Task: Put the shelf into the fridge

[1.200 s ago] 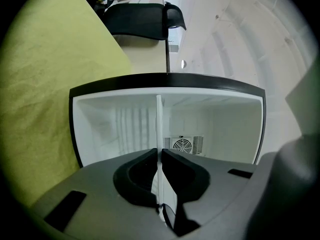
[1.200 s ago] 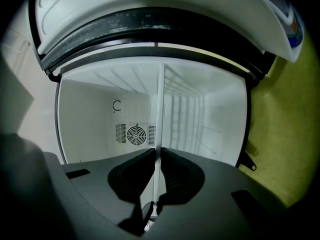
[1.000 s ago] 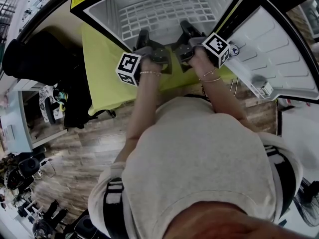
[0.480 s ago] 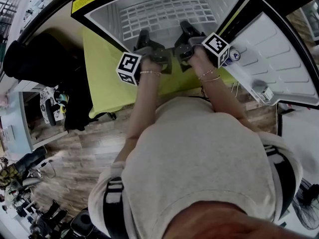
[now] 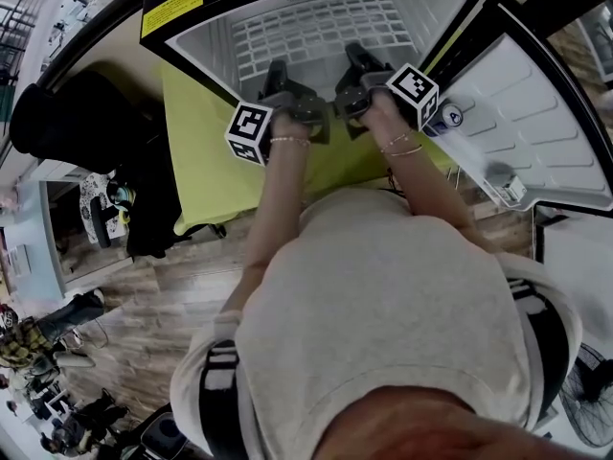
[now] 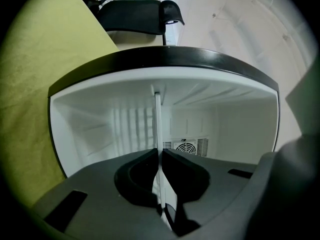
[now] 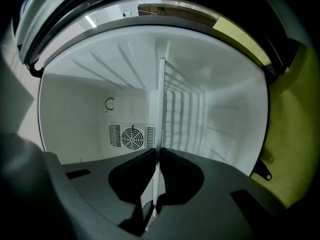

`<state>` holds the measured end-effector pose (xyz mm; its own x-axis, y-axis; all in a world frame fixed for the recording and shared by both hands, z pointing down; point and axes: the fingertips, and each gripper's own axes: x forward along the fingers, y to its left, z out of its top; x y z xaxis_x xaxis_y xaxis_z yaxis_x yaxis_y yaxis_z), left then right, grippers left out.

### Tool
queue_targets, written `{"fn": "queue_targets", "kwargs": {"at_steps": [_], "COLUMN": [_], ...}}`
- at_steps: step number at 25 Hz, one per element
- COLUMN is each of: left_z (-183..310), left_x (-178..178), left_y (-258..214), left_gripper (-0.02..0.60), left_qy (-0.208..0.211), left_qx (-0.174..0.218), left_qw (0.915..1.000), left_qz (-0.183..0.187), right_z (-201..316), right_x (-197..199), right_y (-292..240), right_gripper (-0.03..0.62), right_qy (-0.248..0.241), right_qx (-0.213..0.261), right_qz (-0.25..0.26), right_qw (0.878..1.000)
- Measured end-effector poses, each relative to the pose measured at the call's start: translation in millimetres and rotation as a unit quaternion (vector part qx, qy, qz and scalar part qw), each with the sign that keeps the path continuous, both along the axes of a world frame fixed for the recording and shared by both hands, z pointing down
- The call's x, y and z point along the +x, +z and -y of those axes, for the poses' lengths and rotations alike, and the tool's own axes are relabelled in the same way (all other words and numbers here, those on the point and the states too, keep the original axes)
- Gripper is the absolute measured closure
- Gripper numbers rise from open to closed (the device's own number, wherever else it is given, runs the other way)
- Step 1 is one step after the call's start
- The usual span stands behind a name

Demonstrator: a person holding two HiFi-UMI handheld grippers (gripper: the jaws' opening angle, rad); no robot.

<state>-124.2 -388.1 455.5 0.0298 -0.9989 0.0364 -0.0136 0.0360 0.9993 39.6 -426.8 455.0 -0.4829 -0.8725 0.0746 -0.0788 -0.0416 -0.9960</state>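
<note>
A white wire shelf (image 5: 316, 27) lies inside the open fridge (image 5: 206, 41), its grid seen from above in the head view. My left gripper (image 5: 276, 70) is shut on the shelf's front edge at the left. My right gripper (image 5: 354, 57) is shut on the same edge at the right. In the left gripper view the shelf (image 6: 158, 124) appears edge-on as a thin white line, clamped by the left gripper (image 6: 160, 156). The right gripper view shows the same: the shelf (image 7: 162, 104) is pinched in the right gripper (image 7: 157, 156), with ribbed fridge walls on both sides.
The fridge door (image 5: 536, 103) stands open at the right, with a bottle (image 5: 445, 115) in its rack. A fan vent (image 7: 131, 136) sits in the back wall. The fridge rests on a yellow-green cloth (image 5: 206, 151). A black chair (image 5: 67, 123) stands at the left on the wooden floor.
Both grippers keep their hold on the shelf and have barely moved. The head view has shifted a little, so more of the fridge's upper frame shows.
</note>
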Motion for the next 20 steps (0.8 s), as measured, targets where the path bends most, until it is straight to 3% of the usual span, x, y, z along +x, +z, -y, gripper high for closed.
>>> {"fn": "queue_targets", "kwargs": {"at_steps": [11, 16, 20], "left_z": [-2, -6, -13], "left_x": [-1, 3, 10], "left_y": [-2, -7, -9], "left_gripper": [0.551, 0.503, 0.485], "left_qy": [-0.001, 0.008, 0.020], "left_qx": [-0.006, 0.002, 0.005], "left_qw": [1.0000, 0.9999, 0.9997], "left_qz": [-0.003, 0.006, 0.008], "right_z": [-1, -7, -14], "right_x": [1, 4, 8], "right_y": [-2, -9, -10], "right_gripper": [0.553, 0.497, 0.496], "right_qy": [-0.001, -0.004, -0.001], "right_qx": [0.005, 0.021, 0.023], "right_qz": [0.000, 0.021, 0.022], "right_qw": [1.000, 1.000, 1.000]}}
